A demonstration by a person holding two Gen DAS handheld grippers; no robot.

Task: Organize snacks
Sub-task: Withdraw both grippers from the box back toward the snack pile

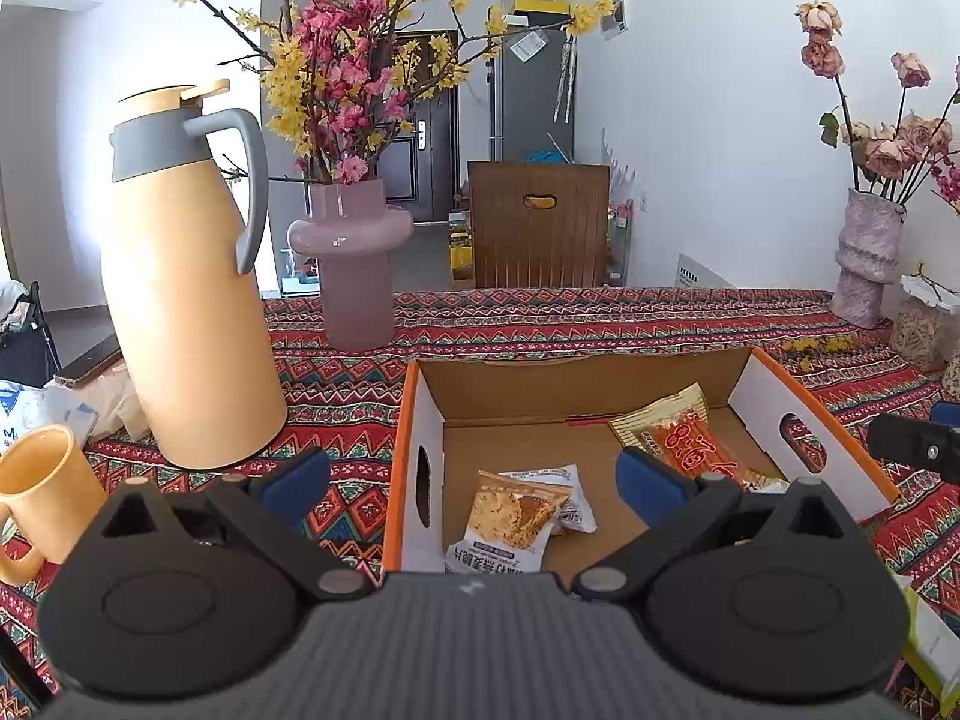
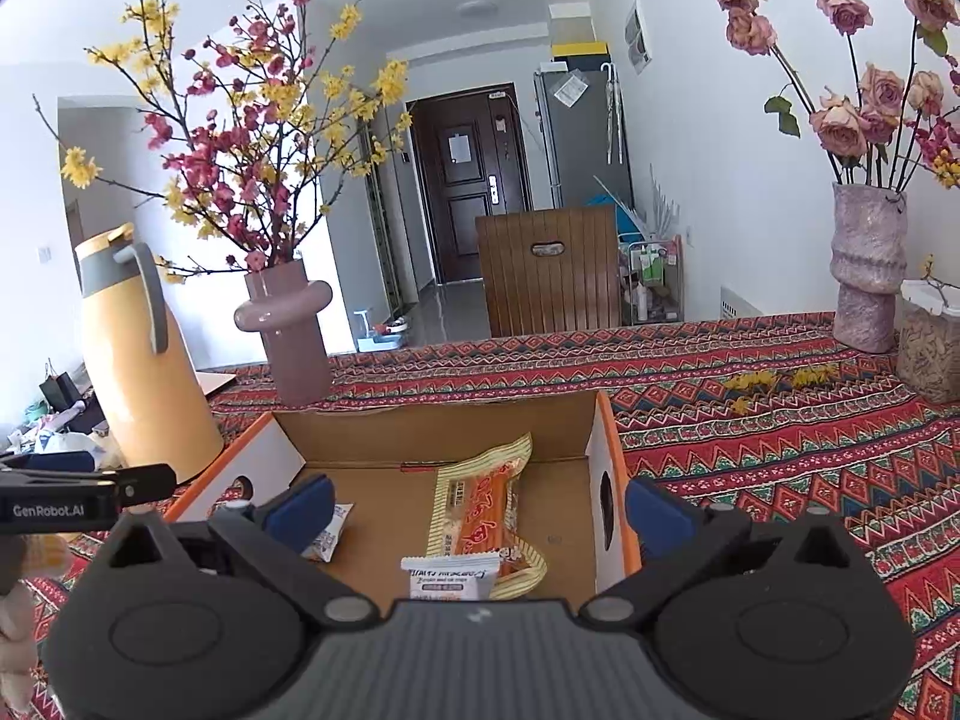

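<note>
An open cardboard box (image 1: 576, 384) (image 2: 432, 432) with orange rims sits on the patterned tablecloth. Inside lie a long orange snack pack (image 1: 690, 441) (image 2: 486, 510), a cracker packet (image 1: 510, 519) and a small white packet (image 1: 567, 492) (image 2: 450, 579). Another white packet (image 2: 330, 531) shows near the box's left wall in the right wrist view. My left gripper (image 1: 474, 480) hovers open above the box's near left part, nothing between its blue pads. My right gripper (image 2: 480, 510) hangs open over the box's near right part, also empty. The other gripper's tip (image 1: 912, 450) (image 2: 90, 492) shows at each frame's edge.
A tall yellow thermos jug (image 1: 180, 300) (image 2: 138, 360) and a pink vase of blossoms (image 1: 354, 264) (image 2: 288, 324) stand left of the box. A yellow mug (image 1: 42, 492) sits at near left. A textured vase with roses (image 2: 867, 264) and a jar (image 2: 930, 348) stand far right.
</note>
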